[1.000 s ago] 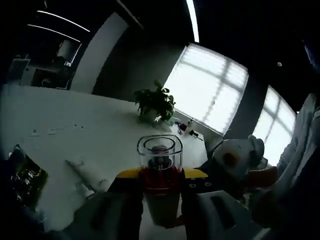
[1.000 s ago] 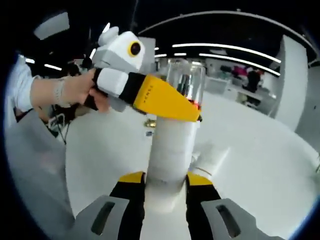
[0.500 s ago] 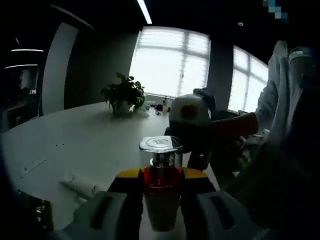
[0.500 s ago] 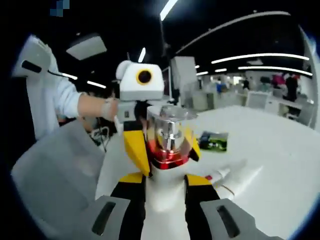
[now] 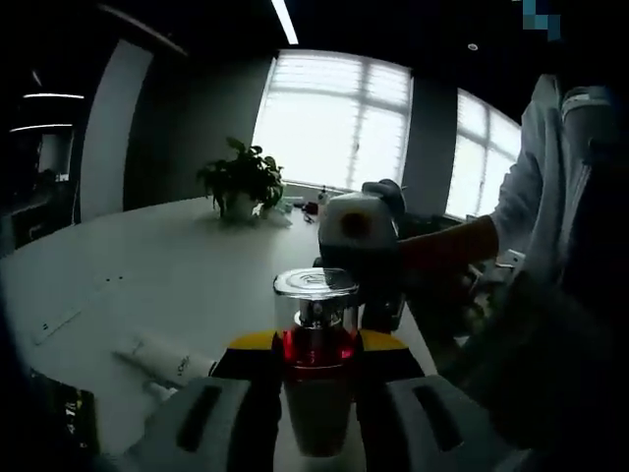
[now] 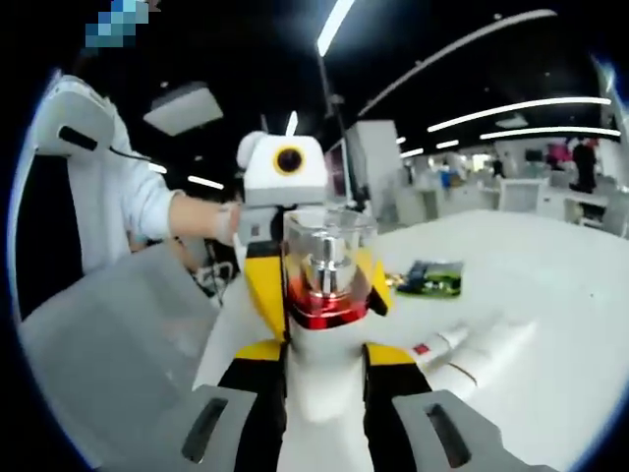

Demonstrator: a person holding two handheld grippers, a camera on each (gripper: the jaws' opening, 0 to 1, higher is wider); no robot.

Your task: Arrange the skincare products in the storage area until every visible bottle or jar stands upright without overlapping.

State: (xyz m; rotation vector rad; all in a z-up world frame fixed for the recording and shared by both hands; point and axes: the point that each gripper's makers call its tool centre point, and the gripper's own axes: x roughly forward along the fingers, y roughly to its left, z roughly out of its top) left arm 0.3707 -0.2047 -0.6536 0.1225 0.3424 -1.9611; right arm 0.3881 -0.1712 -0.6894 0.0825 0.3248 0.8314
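A white bottle (image 5: 316, 413) with a red collar and a clear cap is held up above the white table (image 5: 147, 275). My left gripper (image 5: 316, 346) is shut on it at the red collar. In the right gripper view the same bottle (image 6: 324, 393) rises between my right gripper's jaws, and my right gripper (image 6: 322, 356) is shut on its white body. There the left gripper (image 6: 322, 295) faces me, its yellow jaws clamping the collar from both sides. A person's hand holds each gripper.
A white tube (image 5: 162, 356) lies flat on the table, and the tube (image 6: 472, 349) is also to the right of the bottle. A green packet (image 6: 429, 278) lies beyond it. A potted plant (image 5: 239, 177) stands at the far edge by the windows.
Both hands have turned with the bottle between them. The left gripper went from crossing the cap sideways to facing the right one. Both grips have held.
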